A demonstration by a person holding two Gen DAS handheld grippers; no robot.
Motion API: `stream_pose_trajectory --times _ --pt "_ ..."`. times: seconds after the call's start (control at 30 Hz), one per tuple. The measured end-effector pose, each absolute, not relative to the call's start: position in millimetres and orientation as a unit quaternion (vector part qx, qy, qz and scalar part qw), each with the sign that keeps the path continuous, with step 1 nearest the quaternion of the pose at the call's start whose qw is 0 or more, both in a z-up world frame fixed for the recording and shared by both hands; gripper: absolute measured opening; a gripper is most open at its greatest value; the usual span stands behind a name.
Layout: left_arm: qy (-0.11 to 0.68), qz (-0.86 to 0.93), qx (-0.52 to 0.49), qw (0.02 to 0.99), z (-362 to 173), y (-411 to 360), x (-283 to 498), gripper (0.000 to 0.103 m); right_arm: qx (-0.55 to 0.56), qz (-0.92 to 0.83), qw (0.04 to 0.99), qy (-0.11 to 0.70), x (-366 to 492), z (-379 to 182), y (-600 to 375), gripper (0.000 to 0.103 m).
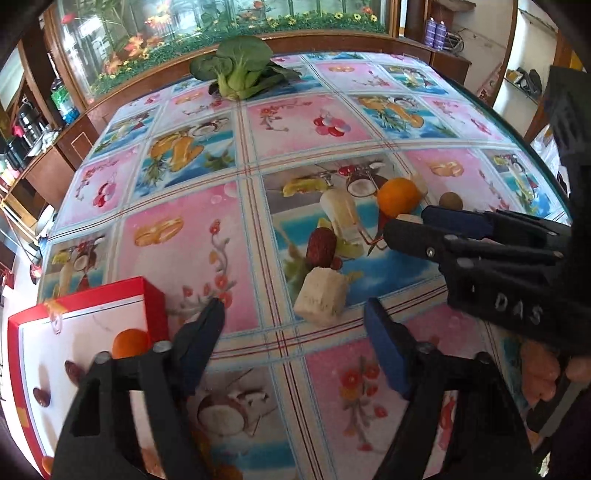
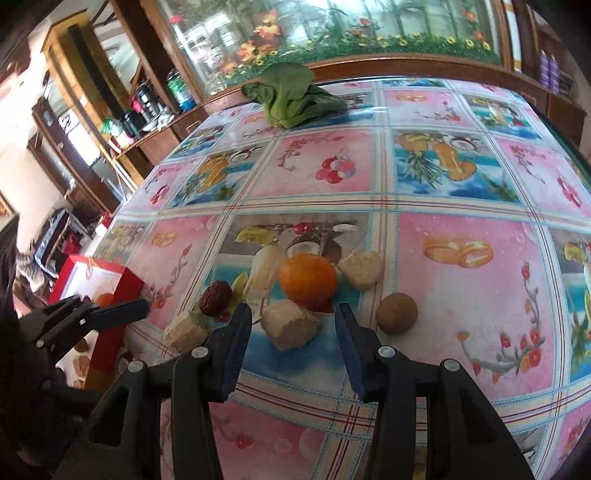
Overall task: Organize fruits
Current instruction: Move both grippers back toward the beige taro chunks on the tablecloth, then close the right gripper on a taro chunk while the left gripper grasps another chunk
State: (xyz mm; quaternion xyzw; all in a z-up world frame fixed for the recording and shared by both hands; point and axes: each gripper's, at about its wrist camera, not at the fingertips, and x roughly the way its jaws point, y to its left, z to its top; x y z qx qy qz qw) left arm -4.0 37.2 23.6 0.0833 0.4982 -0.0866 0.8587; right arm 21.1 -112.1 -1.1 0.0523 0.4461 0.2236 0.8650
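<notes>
An orange (image 2: 308, 277) lies mid-table with a red date (image 2: 215, 297), a brown kiwi (image 2: 397, 313) and three pale cut chunks (image 2: 292, 324) around it. My right gripper (image 2: 293, 334) is open and empty, its jaws just short of the nearest chunk. It shows in the left wrist view (image 1: 406, 223) beside the orange (image 1: 399, 195). My left gripper (image 1: 295, 332) is open and empty, near a pale chunk (image 1: 323, 295) and the date (image 1: 321, 246). A red box (image 1: 92, 314) at the left holds an orange (image 1: 131, 343) and dates (image 1: 42, 397).
A green bok choy (image 1: 240, 70) lies at the far edge of the table, which has a fruit-patterned cloth (image 1: 184, 236). A wooden cabinet with glass doors (image 2: 332, 29) stands behind. The red box (image 2: 110, 291) sits at the table's left edge.
</notes>
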Motion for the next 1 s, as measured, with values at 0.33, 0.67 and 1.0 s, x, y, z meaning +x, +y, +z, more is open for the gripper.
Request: stream_pose_trajectory --times 0.33,0.67,1.0 --pt "0.503 -0.120 0.071 0.853 15 33 -1 0.036 -0.006 0.211 0.879 0.428 19 -3 -103 0.031" --pt "0.498 -0.110 0.052 0.858 17 31 -16 0.032 0.027 0.218 0.875 0.431 1 4 -117 0.030" --pt "0.452 -0.099 0.041 0.885 48 34 -79 0.032 0.051 0.232 0.889 0.391 -55 24 -122 0.030"
